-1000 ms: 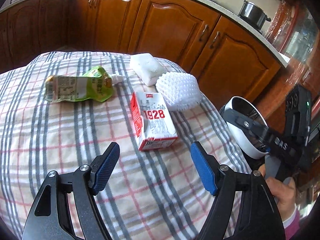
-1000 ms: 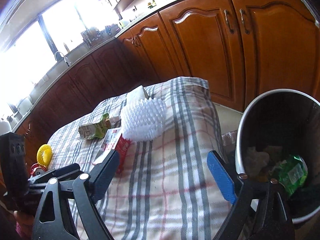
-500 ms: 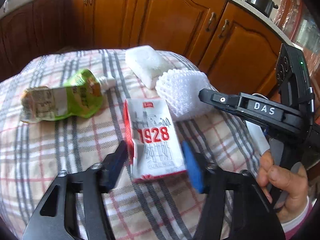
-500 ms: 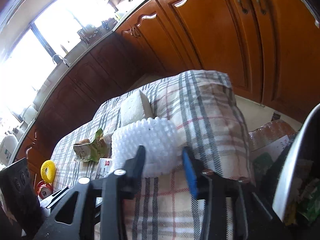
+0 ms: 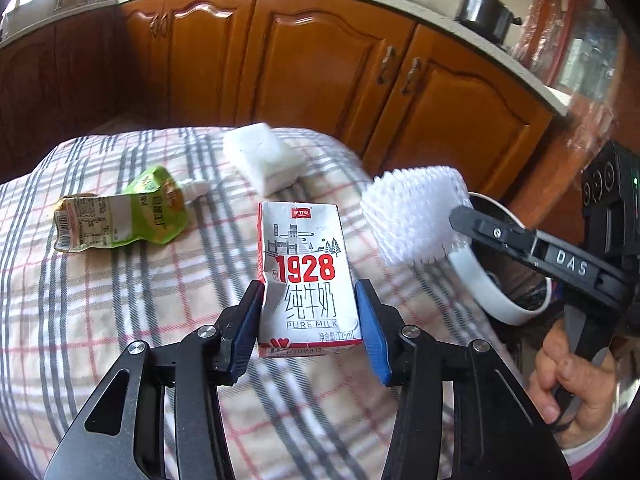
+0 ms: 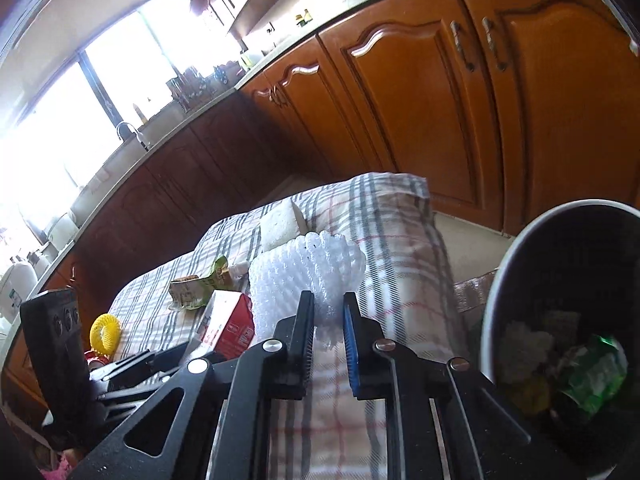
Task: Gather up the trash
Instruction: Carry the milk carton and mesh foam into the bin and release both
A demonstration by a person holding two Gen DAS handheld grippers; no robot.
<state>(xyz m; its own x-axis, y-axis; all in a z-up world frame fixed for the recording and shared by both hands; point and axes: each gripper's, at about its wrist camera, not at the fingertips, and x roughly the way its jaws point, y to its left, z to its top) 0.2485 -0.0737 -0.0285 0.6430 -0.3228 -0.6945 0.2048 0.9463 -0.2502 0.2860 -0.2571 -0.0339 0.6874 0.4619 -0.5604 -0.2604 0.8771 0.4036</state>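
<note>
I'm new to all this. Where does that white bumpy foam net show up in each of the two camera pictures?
Left wrist view: the foam net sits right of centre, pinched at its lower right end by the right gripper, beside the milk carton.
Right wrist view: the foam net sits at centre, squeezed in the right gripper.
Shared landmark: the white foam block lying on the plaid cloth behind it.

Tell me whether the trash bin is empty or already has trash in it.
Already has trash in it. The right wrist view looks into the trash bin and shows a green wrapper and crumpled pale paper at the bottom.
</note>
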